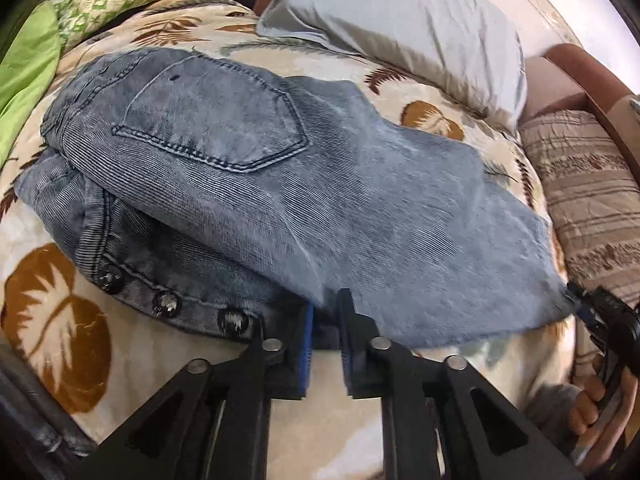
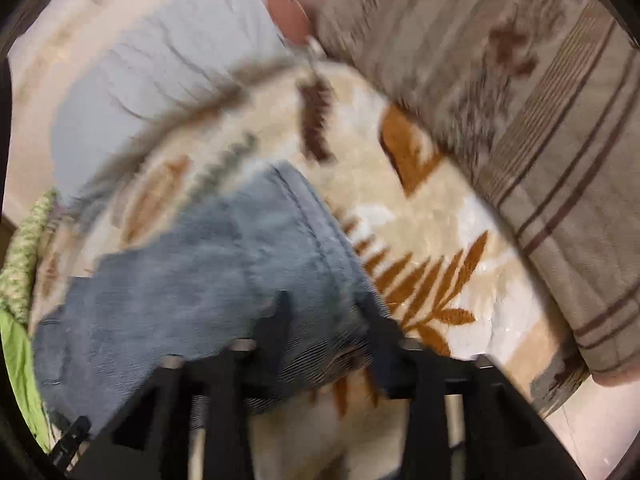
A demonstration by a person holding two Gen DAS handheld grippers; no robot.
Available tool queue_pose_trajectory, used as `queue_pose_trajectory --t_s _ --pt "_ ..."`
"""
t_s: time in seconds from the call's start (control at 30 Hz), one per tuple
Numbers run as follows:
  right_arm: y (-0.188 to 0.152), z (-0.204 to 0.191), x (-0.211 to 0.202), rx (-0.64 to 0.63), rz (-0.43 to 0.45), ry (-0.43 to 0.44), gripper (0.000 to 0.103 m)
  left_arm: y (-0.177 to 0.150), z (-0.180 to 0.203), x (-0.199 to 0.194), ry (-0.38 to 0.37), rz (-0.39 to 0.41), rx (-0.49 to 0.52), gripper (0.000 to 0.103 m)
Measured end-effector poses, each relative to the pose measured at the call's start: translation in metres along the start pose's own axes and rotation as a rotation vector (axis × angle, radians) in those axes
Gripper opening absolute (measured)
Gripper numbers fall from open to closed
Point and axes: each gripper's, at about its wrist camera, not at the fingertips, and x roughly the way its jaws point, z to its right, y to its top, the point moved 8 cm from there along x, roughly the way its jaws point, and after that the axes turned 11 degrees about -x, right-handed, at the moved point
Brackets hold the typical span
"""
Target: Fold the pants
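We see the pants (image 1: 280,184): light-blue washed denim w/ fine ribbing, folded over into a thick bundle, lying flat across the leaf-print blanket (image 1: 52,320). Back pocket faces up on the top layer, dark stitching round it. Lower layer pokes out at the near-left edge w/ three dark round buttons in a row. Right-wrist view is blurred; same denim, seam running along it.

Ribbed matt denim pants (image 1: 248,184) w/ shiny metal buttons (image 1: 166,303), on fuzzy plush blanket (image 1: 60,340).
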Motion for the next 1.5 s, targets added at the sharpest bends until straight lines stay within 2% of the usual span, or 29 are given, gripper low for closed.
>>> queue_pose_trajectory --t_s 0.03,0.07,0.1,0.13,0.17,0.2,0.3,0.4,0.43,0.53,0.67,0.73,0.77,0.87,0.93,0.97,1.0,1.1,1.17,1.33,1.4,1.47,1.5 --pt "0.001 -0.008 -0.026 -0.021 0.096 -0.007 0.066 0.001 0.000 -0.010 -0.002 0.010 0.007 0.018" --pt "0.001 -0.016 -0.042 -0.055 0.145 -0.009 0.076 0.003 0.000 -0.019 -0.005 0.023 0.009 0.028" --pt "0.000 -0.035 -0.062 -0.111 0.200 0.017 0.078 0.007 -0.002 -0.035 -0.024 0.044 0.002 0.043" --pt "0.000 -0.048 -0.072 -0.143 0.224 0.046 0.078 0.013 -0.008 -0.052 -0.049 0.064 -0.012 0.051" --pt "-0.002 -0.074 -0.086 -0.206 0.254 0.109 0.078 0.018 -0.014 -0.065 -0.062 0.082 -0.027 0.061" --pt "-0.003 -0.093 -0.094 -0.247 0.265 0.150 0.078 0.026 -0.028 -0.082 -0.074 0.106 -0.059 0.065" --pt "-0.018 -0.173 -0.098 -0.409 0.238 0.345 0.079 0.052 -0.063 -0.105 -0.050 0.126 -0.142 0.066" --pt "-0.042 -0.234 -0.082 -0.506 0.147 0.446 0.079 0.082 -0.103 -0.107 0.004 0.113 -0.217 0.065" --pt "-0.055 -0.263 -0.075 -0.548 0.103 0.505 0.079 0.090 -0.113 -0.105 0.013 0.104 -0.237 0.065" --pt "-0.072 -0.312 -0.064 -0.652 0.053 0.551 0.079 0.117 -0.136 -0.093 0.012 0.078 -0.301 0.064" --pt "-0.095 -0.378 -0.044 -0.788 -0.001 0.572 0.077 0.132 -0.157 -0.074 -0.012 0.057 -0.379 0.064" --pt "-0.108 -0.407 -0.031 -0.843 -0.050 0.586 0.071 0.136 -0.162 -0.061 -0.029 0.061 -0.407 0.064" --pt "-0.112 -0.417 -0.024 -0.865 -0.067 0.586 0.066 0.139 -0.164 -0.055 -0.022 0.058 -0.413 0.064" --pt "-0.127 -0.442 -0.014 -0.926 -0.071 0.558 0.064 0.138 -0.172 -0.034 -0.030 0.006 -0.452 0.064" --pt "-0.134 -0.447 -0.005 -0.952 -0.075 0.497 0.036 0.137 -0.177 -0.020 -0.022 -0.037 -0.478 0.062" --pt "-0.137 -0.448 0.000 -0.946 -0.092 0.482 0.018 0.138 -0.178 -0.015 -0.023 -0.049 -0.484 0.060" --pt "-0.135 -0.445 0.000 -0.926 -0.101 0.481 0.011 0.140 -0.178 -0.011 -0.019 -0.051 -0.484 0.059" --pt "-0.128 -0.439 -0.011 -0.874 -0.085 0.509 0.001 0.143 -0.171 -0.009 -0.005 -0.041 -0.453 0.050" --pt "-0.124 -0.436 -0.019 -0.852 -0.083 0.529 0.001 0.145 -0.171 -0.008 0.012 -0.037 -0.450 0.048" --pt "-0.123 -0.429 -0.026 -0.828 -0.089 0.553 0.001 0.147 -0.176 -0.012 -0.006 -0.019 -0.498 0.046" --pt "-0.127 -0.428 -0.018 -0.834 -0.113 0.547 0.001 0.147 -0.176 -0.015 -0.004 -0.001 -0.498 0.025" --pt "-0.127 -0.424 -0.017 -0.805 -0.123 0.569 0.001 0.148 -0.170 -0.023 -0.024 0.031 -0.479 0.019" --pt "-0.123 -0.423 -0.022 -0.782 -0.111 0.593 0.001 0.150 -0.165 -0.033 -0.036 0.073 -0.458 0.018"
